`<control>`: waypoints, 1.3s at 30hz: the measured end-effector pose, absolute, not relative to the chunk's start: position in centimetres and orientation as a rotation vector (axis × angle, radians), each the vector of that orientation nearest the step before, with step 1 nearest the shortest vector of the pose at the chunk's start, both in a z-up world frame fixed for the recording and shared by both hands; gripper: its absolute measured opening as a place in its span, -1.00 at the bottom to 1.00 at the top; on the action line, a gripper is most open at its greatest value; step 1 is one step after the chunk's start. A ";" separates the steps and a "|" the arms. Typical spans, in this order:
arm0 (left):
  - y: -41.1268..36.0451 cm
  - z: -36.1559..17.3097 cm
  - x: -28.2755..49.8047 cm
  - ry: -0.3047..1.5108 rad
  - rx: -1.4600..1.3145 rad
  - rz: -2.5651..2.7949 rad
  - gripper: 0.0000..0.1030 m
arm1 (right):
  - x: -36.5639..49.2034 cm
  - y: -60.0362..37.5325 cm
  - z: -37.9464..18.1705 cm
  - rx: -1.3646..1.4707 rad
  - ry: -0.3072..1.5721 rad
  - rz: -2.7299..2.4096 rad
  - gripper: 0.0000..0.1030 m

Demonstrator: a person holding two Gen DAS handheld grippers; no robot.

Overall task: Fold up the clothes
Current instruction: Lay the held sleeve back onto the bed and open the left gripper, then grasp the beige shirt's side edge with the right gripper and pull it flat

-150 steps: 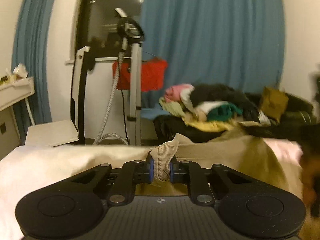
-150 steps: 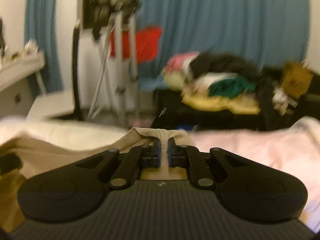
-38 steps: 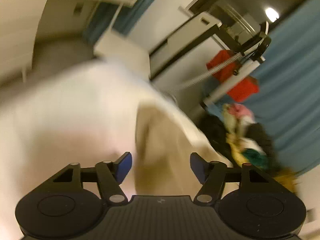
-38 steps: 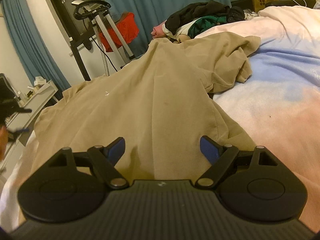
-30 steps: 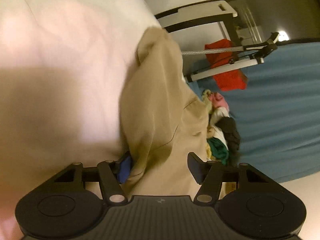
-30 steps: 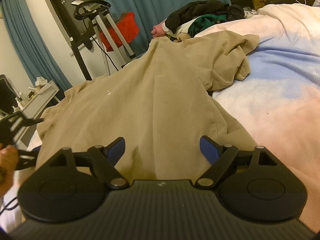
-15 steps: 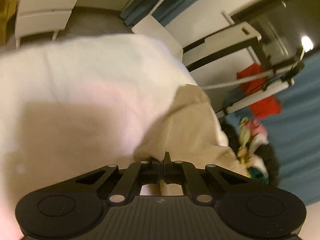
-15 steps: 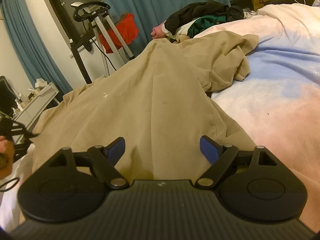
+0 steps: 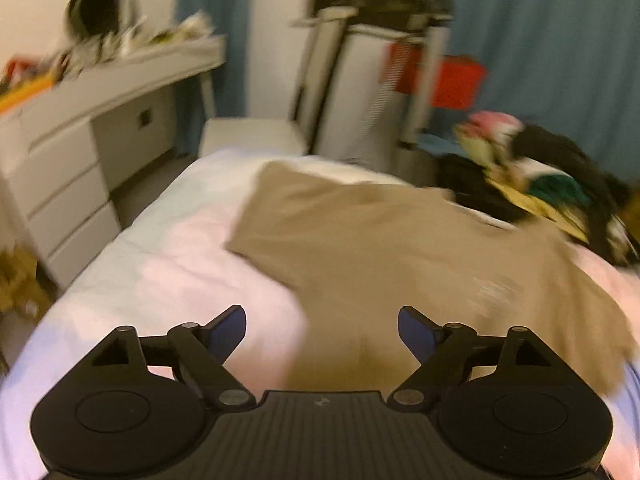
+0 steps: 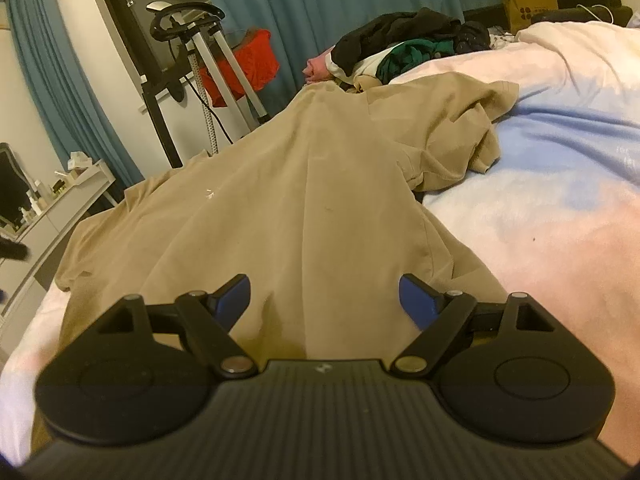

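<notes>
Spreading a garment flat on the bed, both grippers released.
Left gripper (image 9: pixel 320 330) and right gripper (image 10: pixel 324 298) hover with jaws apart over the tan cotton shirt (image 10: pixel 288 200) lying on the pale pink blanket (image 10: pixel 540 208). Its bunched right sleeve (image 10: pixel 460 136) could fold in crooked; beyond, the heaped dark laundry pile (image 10: pixel 408 40) crowds the far edge.

Curtains (image 10: pixel 320 0): you see blue ones behind.
Drawers (image 9: pixel 60 184): white, left of your bed (image 9: pixel 168 248).
Wall (image 9: pixel 272 40): white.
</notes>
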State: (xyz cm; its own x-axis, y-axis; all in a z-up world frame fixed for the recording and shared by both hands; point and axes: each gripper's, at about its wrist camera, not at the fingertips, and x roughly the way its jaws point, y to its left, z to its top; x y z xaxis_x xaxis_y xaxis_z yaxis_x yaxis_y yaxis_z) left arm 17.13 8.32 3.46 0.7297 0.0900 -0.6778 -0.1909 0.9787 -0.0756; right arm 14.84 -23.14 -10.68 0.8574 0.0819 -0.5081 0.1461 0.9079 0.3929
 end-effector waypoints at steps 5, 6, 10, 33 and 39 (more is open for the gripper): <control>-0.9 9.6 9.2 0.753 -0.104 -0.057 0.98 | 14.6 -23.6 -10.2 0.423 0.530 -0.056 0.62; -2.3 10.6 7.9 0.764 -0.097 -0.095 0.99 | 14.5 -23.7 -10.1 0.420 0.527 -0.060 0.62; -7.0 14.2 3.3 0.765 -0.053 -0.232 0.99 | 14.3 -24.1 -9.8 0.409 0.516 -0.077 0.62; -10.5 14.4 0.0 0.835 0.069 -0.473 1.00 | 14.0 -25.6 -9.1 0.435 0.503 -0.113 0.62; -9.0 13.3 0.8 0.789 0.086 -0.446 1.00 | 14.0 -26.2 -9.0 0.446 0.503 -0.123 0.62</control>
State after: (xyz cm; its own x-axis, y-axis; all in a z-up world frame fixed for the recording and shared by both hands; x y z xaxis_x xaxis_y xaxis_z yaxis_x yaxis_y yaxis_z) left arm 0.76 -9.01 13.34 0.6168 -0.3550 -0.7025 0.4187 0.9037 -0.0891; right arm 14.02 -26.22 -9.05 0.8712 -0.0055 -0.4909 0.2210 0.8973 0.3821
